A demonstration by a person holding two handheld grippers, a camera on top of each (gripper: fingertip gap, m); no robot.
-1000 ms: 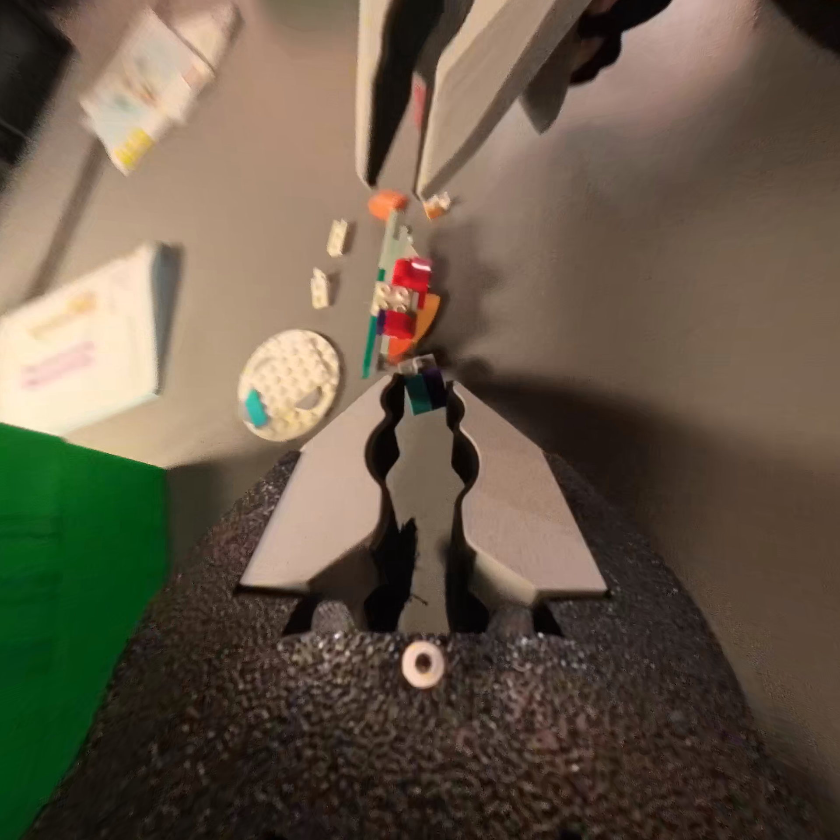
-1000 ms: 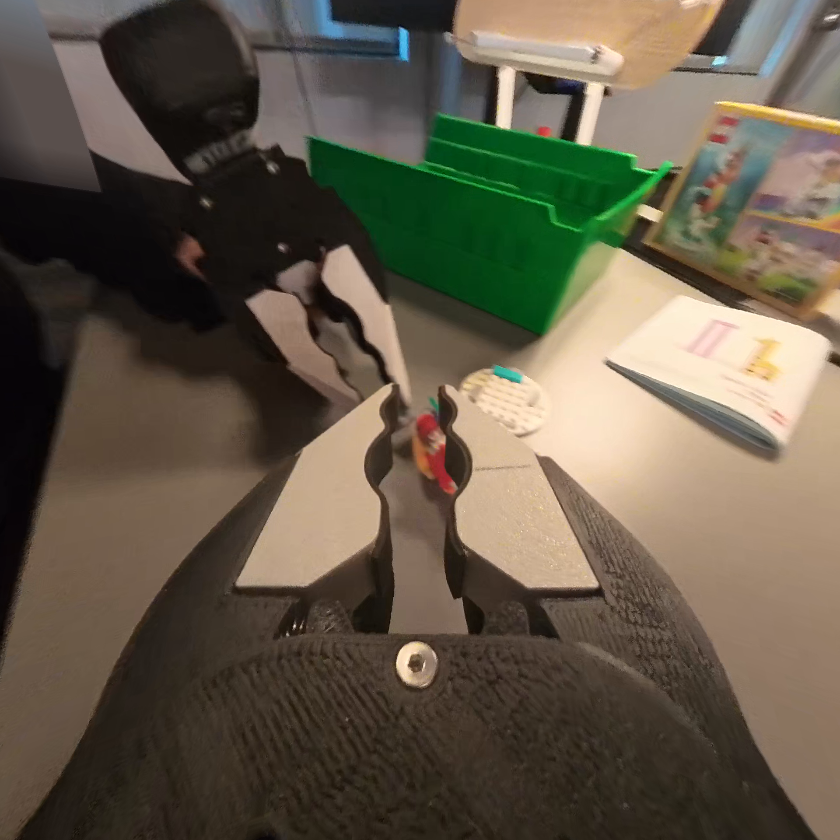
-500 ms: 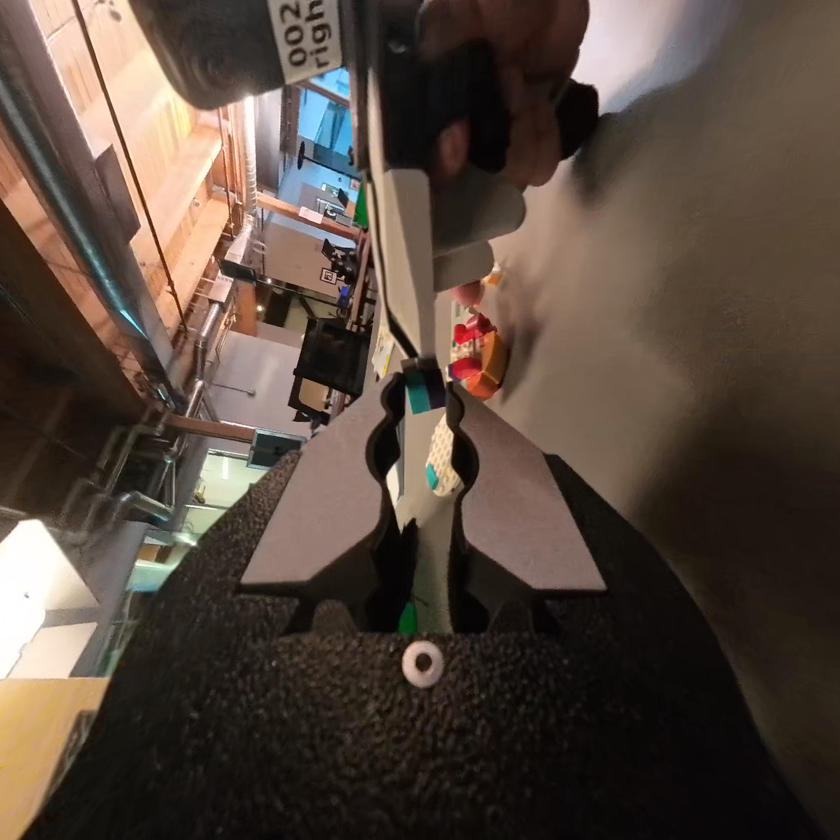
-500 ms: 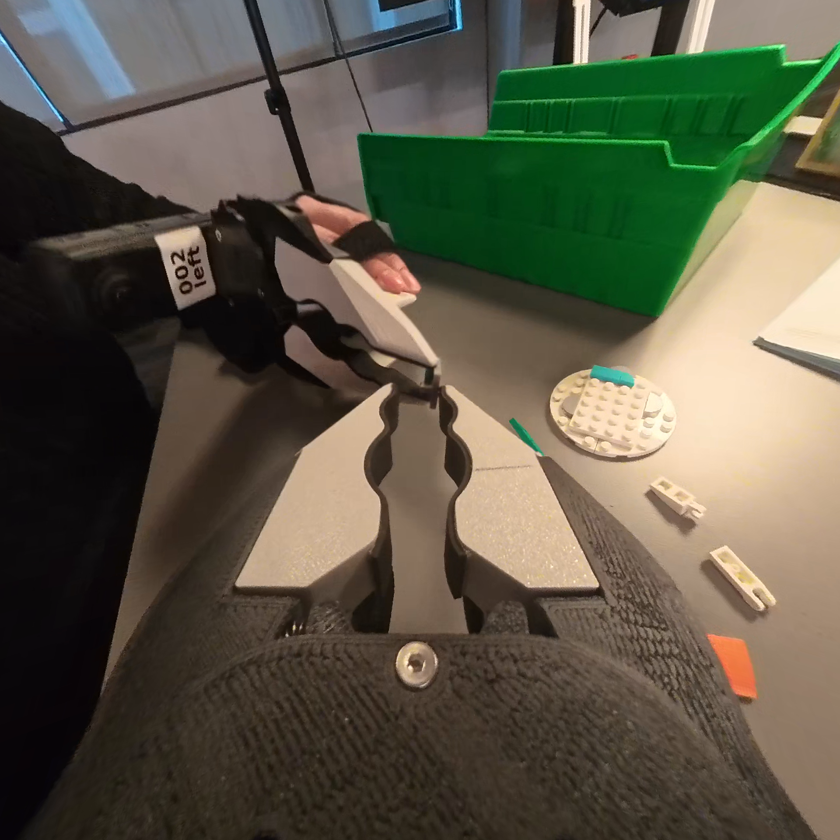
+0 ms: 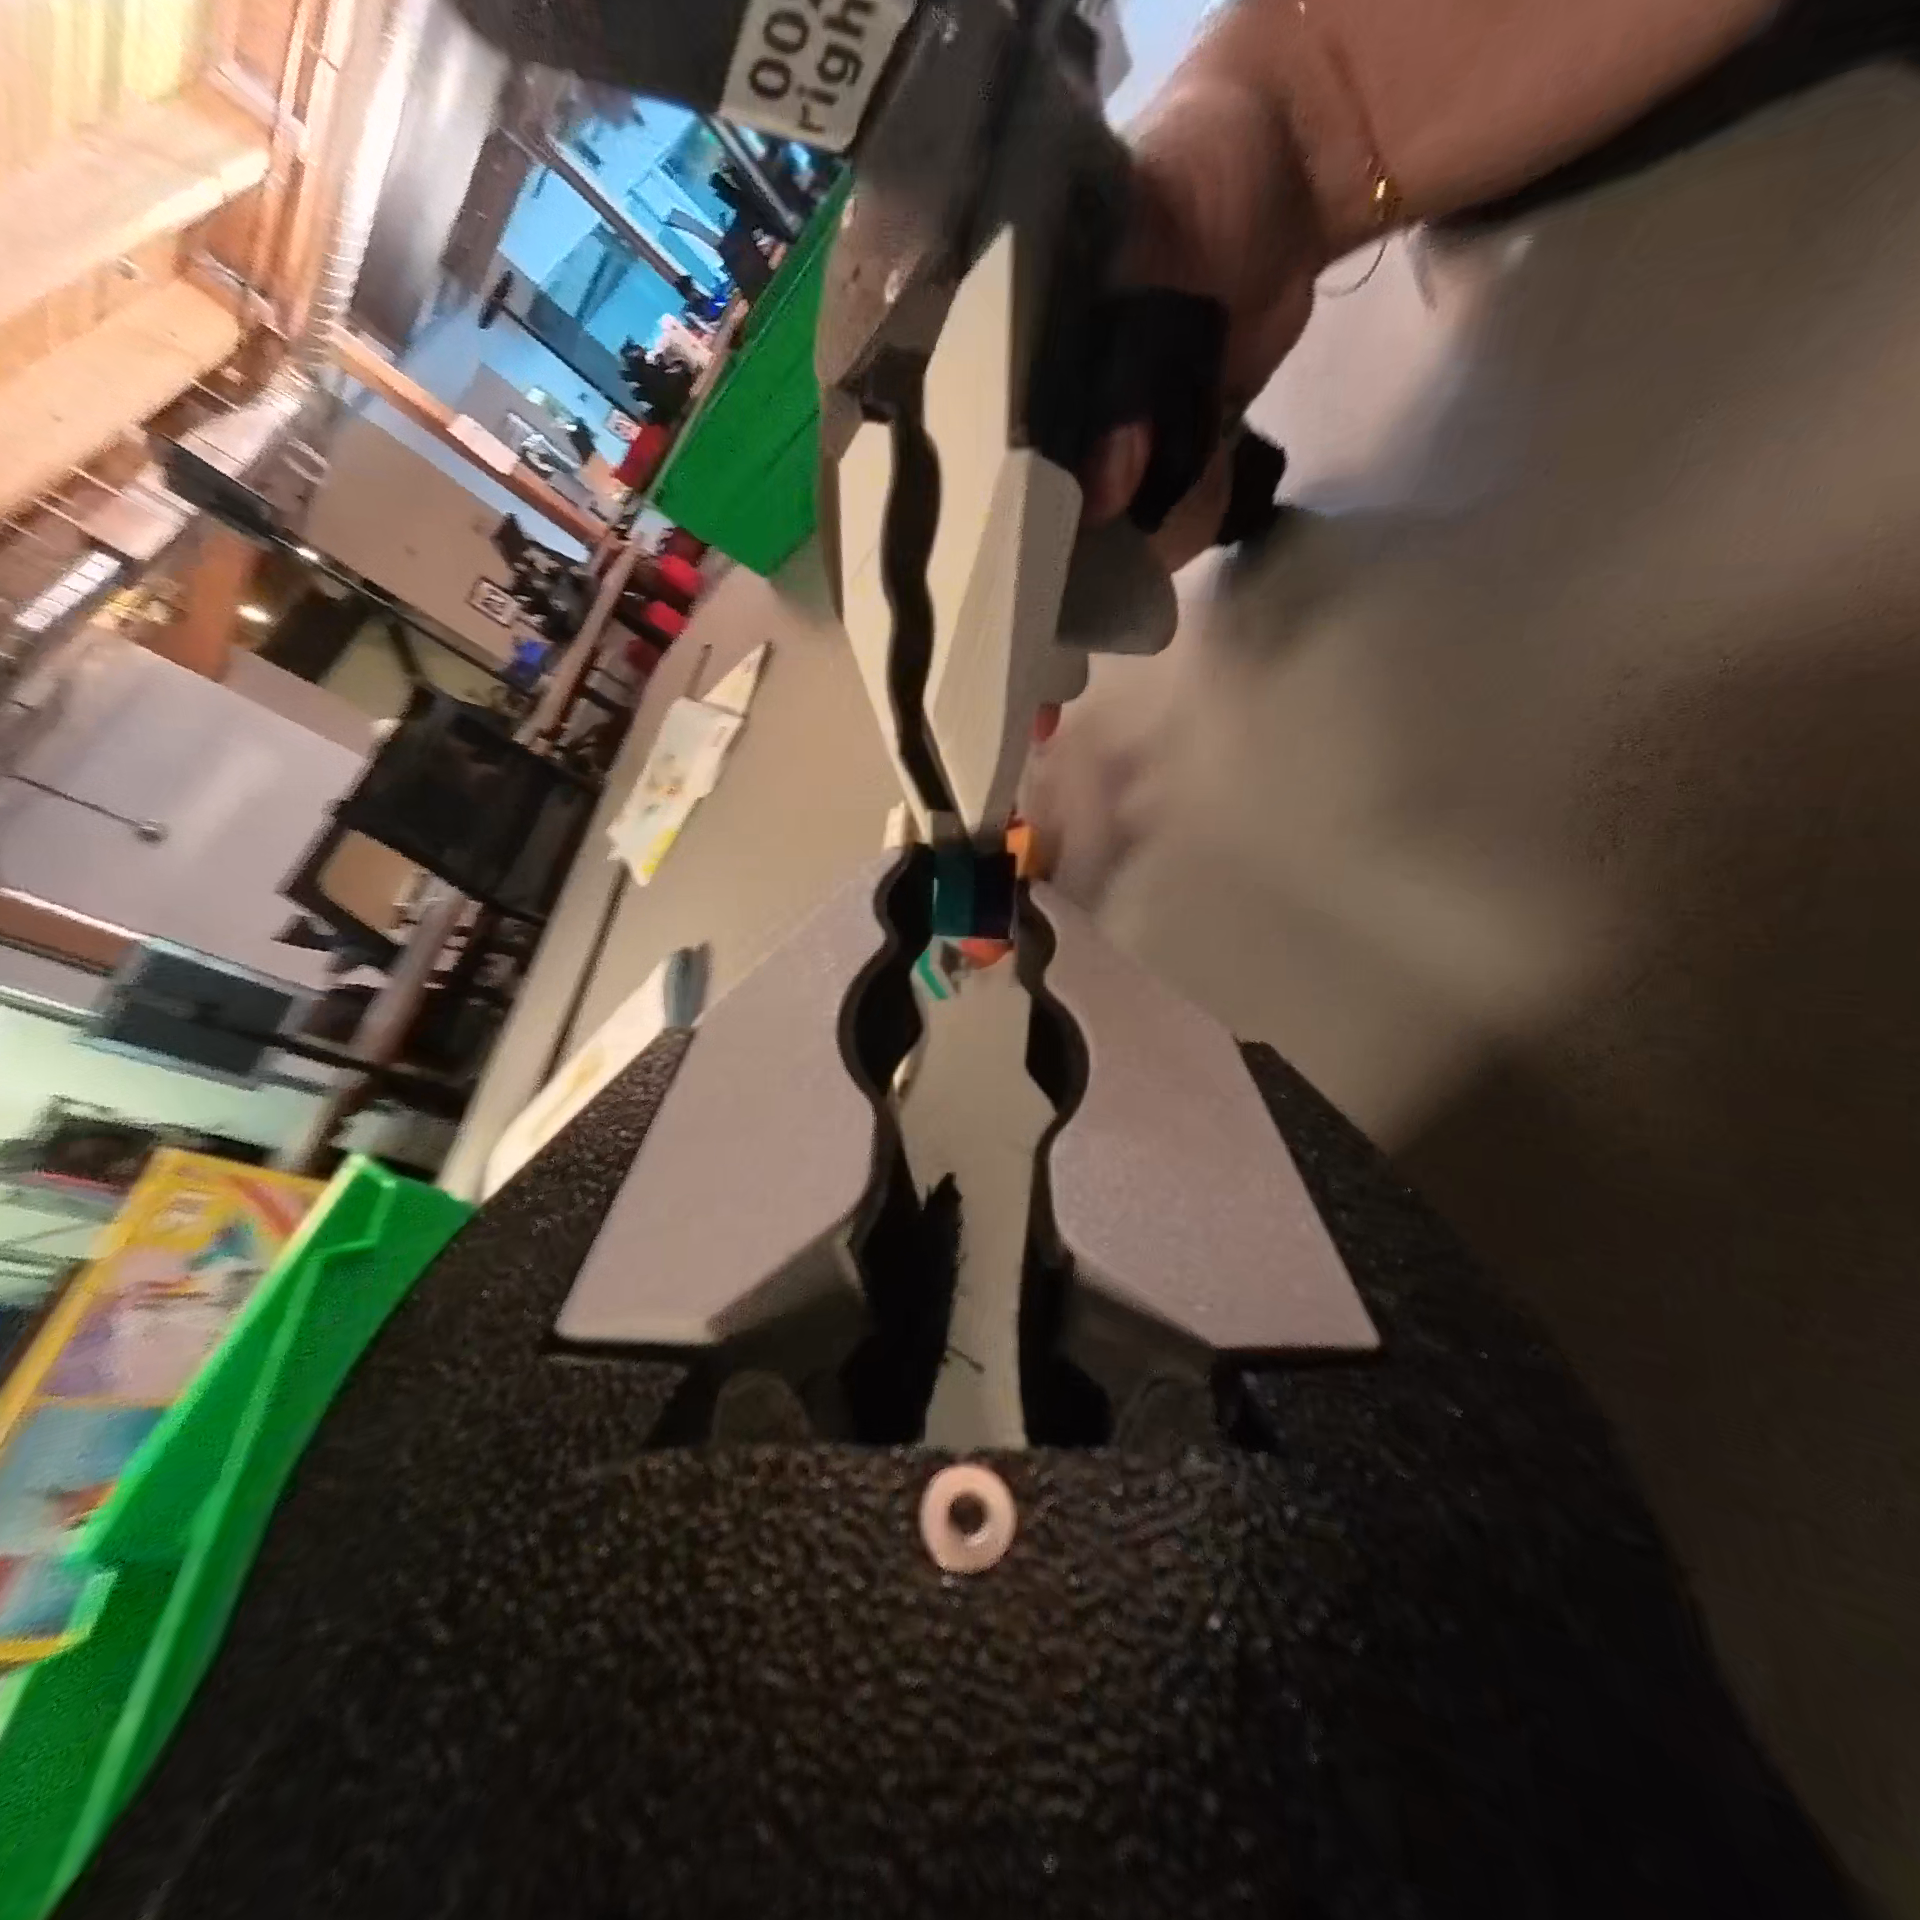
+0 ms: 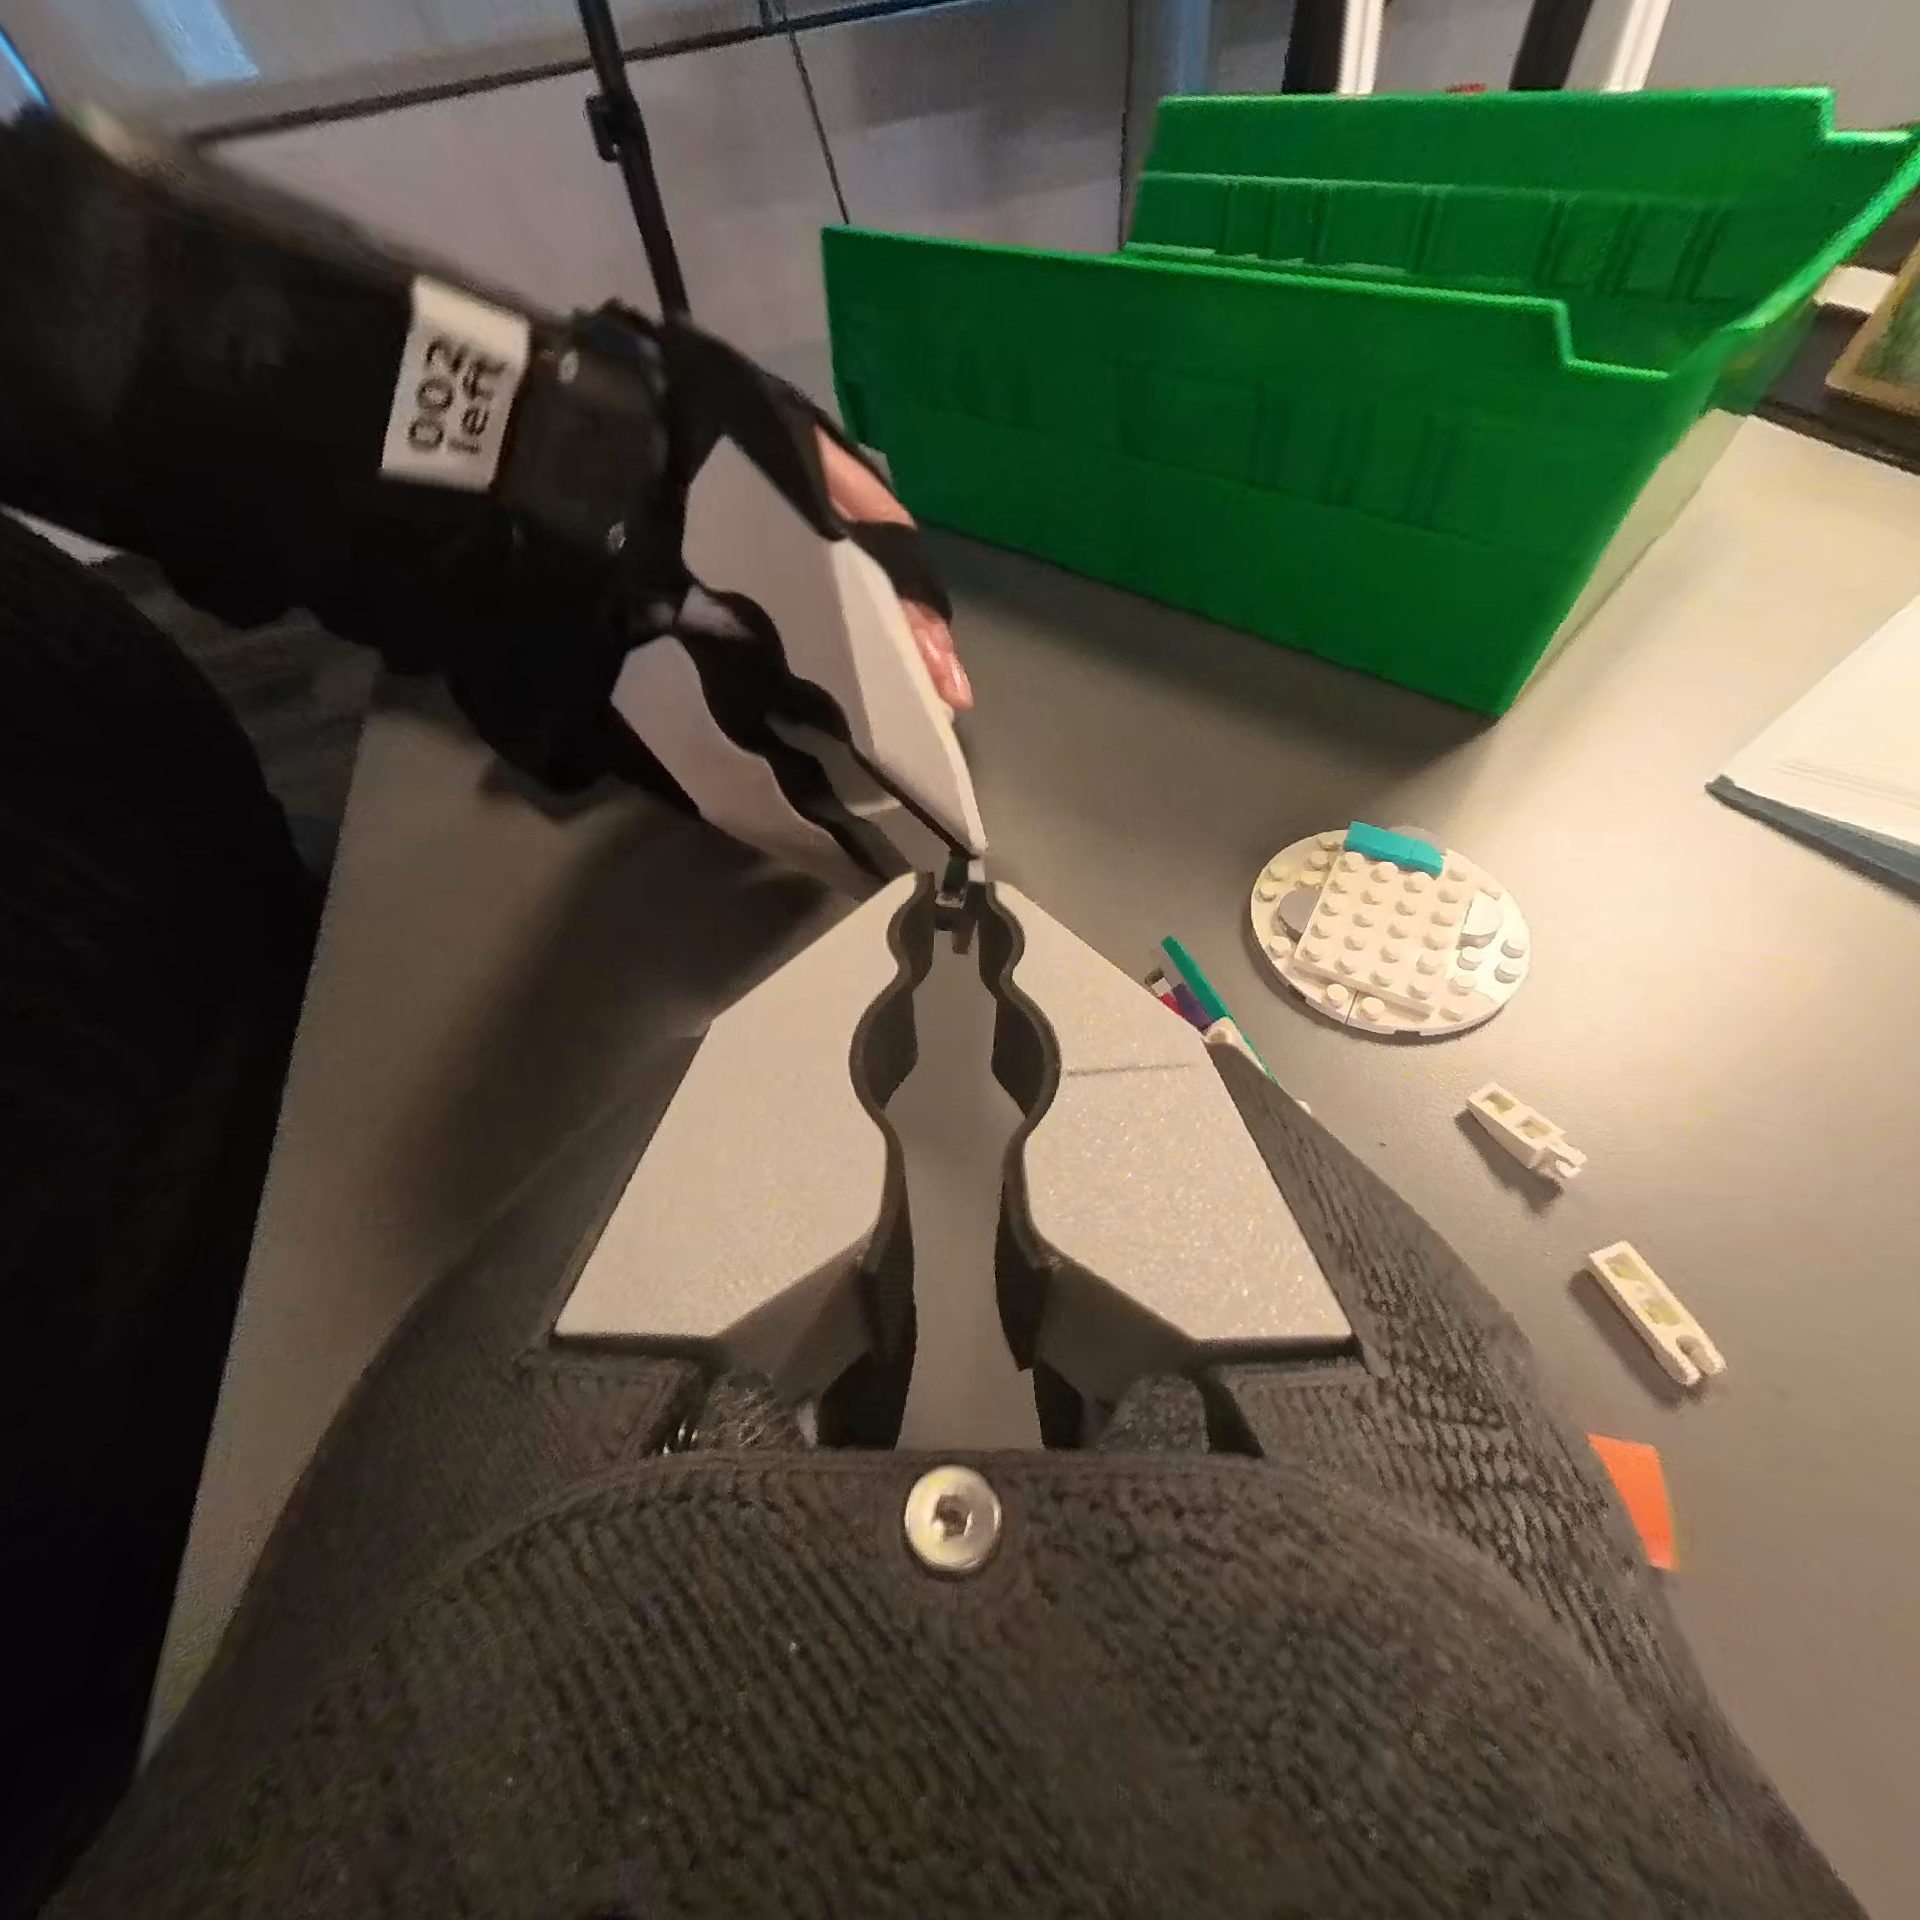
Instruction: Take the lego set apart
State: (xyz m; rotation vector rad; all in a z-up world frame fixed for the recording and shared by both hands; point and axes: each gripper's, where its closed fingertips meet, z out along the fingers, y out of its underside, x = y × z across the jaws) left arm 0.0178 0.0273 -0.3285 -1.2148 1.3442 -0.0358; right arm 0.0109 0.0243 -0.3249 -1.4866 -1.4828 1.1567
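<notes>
My left gripper (image 5: 966,883) is shut on a small teal and dark purple lego stack (image 5: 971,902), held above the grey table. My right gripper (image 6: 953,896) meets it tip to tip and is shut on the far end of the same stack, which shows as a small dark piece (image 6: 954,912) in the right wrist view. The right gripper comes down from above in the left wrist view (image 5: 958,821). The left gripper enters from the upper left in the right wrist view (image 6: 961,847). The rest of the lego model (image 6: 1195,985) lies on the table, mostly hidden behind my right finger.
A round white studded plate (image 6: 1392,935) with a teal brick lies to the right. Two small white pieces (image 6: 1522,1132) (image 6: 1652,1314) and an orange piece (image 6: 1631,1496) lie nearer. A green bin (image 6: 1299,436) stands behind, with a booklet (image 6: 1849,769) at far right. Left and right tips are no more than a few centimetres apart.
My left gripper has lifted the small stack off the model and rolled onto its side. My right gripper has left the model, come up to the stack and shut on it.
</notes>
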